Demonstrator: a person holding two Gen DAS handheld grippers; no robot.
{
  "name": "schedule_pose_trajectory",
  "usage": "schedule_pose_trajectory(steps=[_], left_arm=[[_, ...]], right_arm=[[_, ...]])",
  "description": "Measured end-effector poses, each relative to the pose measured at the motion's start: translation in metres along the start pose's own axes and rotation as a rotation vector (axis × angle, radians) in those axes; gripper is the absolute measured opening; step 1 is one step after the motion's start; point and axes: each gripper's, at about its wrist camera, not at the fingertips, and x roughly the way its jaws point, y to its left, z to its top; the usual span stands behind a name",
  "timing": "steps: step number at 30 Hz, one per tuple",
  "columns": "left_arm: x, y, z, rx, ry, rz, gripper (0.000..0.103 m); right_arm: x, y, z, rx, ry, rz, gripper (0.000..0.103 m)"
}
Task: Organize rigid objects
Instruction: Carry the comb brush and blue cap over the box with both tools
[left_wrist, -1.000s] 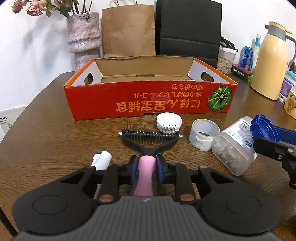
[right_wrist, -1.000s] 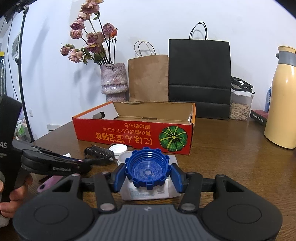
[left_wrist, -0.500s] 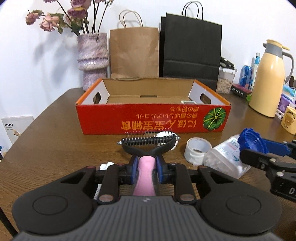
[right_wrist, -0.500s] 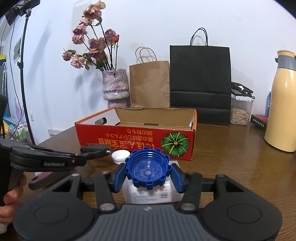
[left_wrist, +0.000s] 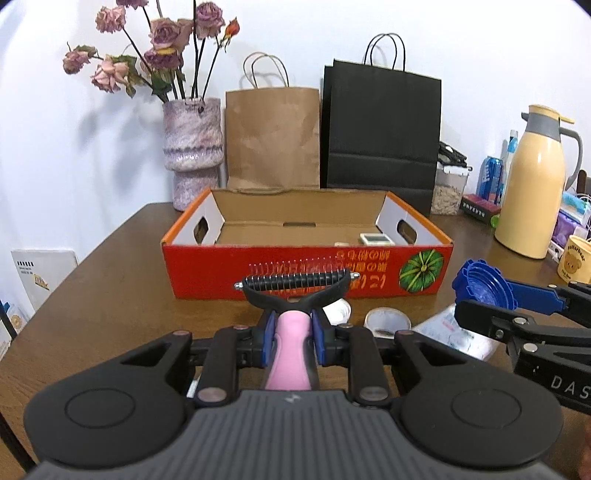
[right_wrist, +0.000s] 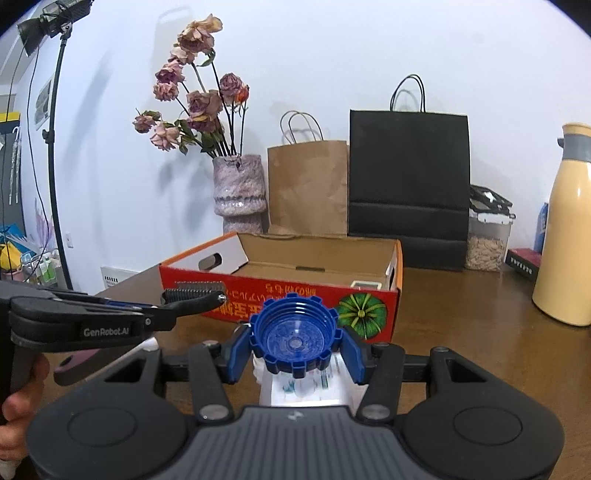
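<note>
On the brown wooden table (left_wrist: 110, 295): open red cardboard box (left_wrist: 306, 275) holding a small white square item (left_wrist: 376, 239) near its right end. Left tool (left_wrist: 293, 326) clamped on pink-handled black metal-toothed comb (left_wrist: 295, 286), raised before box. Right tool (right_wrist: 293, 349) clamped on blue ridged plastic cap (right_wrist: 293, 338), above clear plastic jar (right_wrist: 306, 387).

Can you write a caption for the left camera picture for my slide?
Left gripper holding a pink-handled pet comb in front of the red box.

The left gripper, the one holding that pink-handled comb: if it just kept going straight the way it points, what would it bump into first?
Probably the red cardboard box. The left gripper is shut on the comb, whose toothed head leads and lines up with the box's near wall. How far apart they are is hard to judge.
</note>
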Motion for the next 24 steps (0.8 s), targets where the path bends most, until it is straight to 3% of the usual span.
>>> schedule_pose_trajectory(steps=[10, 24], left_arm=[[0.0, 0.0, 0.032, -0.002, -0.057, 0.017, 0.022], [0.031, -0.003, 0.076, -0.017, -0.114, 0.023, 0.022]], right_arm=[[0.01, 0.001, 0.031, -0.015, -0.044, -0.002, 0.051], [0.054, -0.004, 0.068, -0.018, -0.065, -0.006, 0.051]])
